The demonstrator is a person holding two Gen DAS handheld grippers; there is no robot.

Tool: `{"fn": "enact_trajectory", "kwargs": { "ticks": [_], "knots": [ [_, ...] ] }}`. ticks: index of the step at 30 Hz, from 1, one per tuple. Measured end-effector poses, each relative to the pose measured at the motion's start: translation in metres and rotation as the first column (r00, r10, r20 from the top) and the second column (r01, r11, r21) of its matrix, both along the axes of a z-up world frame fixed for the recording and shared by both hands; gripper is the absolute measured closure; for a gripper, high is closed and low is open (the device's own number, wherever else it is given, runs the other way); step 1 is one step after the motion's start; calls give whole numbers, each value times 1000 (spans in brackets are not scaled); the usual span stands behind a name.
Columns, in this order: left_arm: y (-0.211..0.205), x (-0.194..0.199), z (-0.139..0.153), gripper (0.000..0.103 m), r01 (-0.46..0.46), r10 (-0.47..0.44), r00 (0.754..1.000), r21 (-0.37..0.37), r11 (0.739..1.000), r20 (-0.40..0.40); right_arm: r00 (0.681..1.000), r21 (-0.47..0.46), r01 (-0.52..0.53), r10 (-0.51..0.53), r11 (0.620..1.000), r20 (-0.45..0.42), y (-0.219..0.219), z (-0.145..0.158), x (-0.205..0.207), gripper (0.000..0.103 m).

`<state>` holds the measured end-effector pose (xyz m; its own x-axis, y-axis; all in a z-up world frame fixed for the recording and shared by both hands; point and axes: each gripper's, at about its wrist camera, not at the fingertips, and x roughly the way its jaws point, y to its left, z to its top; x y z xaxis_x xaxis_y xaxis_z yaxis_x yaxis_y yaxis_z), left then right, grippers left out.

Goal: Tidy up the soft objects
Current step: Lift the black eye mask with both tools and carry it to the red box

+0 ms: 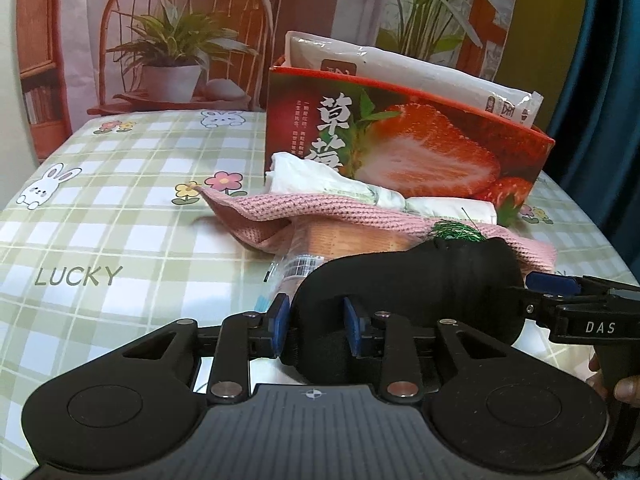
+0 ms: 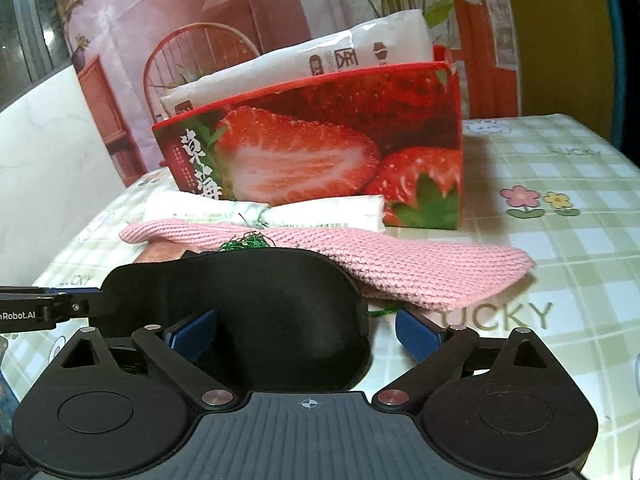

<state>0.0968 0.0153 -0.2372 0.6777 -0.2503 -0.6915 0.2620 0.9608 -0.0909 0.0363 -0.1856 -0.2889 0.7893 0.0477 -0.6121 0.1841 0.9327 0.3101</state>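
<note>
A black sleep mask [image 1: 420, 280] [image 2: 260, 300] hangs just above the checked tablecloth [image 1: 120, 208]. My left gripper [image 1: 316, 326] is shut on one end of it, blue pads pressing the fabric. In the right wrist view the left gripper [image 2: 60, 300] comes in from the left, holding that same end. My right gripper [image 2: 306, 334] stands wide open around the mask's other end, and its right pad is clear of the fabric. From the left wrist view, the right gripper [image 1: 554, 286] reaches in beside the mask's far end.
Behind the mask lie a pink knitted cloth [image 1: 320, 208] [image 2: 400, 260], a green tinsel tuft [image 1: 456, 230], white soft packs [image 1: 320, 184] and a wrapped orange package [image 1: 352, 240]. A strawberry-printed box [image 1: 420, 148] [image 2: 320, 152] holds a white pouch [image 1: 400, 68]. A hand [image 1: 624, 384] shows at right.
</note>
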Motion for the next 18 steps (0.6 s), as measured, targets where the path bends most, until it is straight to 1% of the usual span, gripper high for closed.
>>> {"fn": "enact_trajectory", "kwargs": {
  "ticks": [9, 11, 13, 18],
  "knots": [
    [-1, 1, -2, 69, -10, 10, 1000, 3, 1000, 9, 999, 53, -41, 40, 998, 8, -4, -9, 11, 6],
    [-1, 1, -2, 69, -11, 11, 1000, 3, 1000, 8, 998, 70, -61, 60, 996, 14, -4, -8, 11, 11],
    [-1, 1, -2, 69, -12, 12, 1000, 0, 1000, 6, 997, 90, -77, 76, 993, 18, -4, -7, 10, 20],
    [1, 1, -3, 68, -17, 17, 1000, -12, 1000, -2, 998, 128, -63, 59, 990, 33, -6, 1, -1, 31]
  ]
}}
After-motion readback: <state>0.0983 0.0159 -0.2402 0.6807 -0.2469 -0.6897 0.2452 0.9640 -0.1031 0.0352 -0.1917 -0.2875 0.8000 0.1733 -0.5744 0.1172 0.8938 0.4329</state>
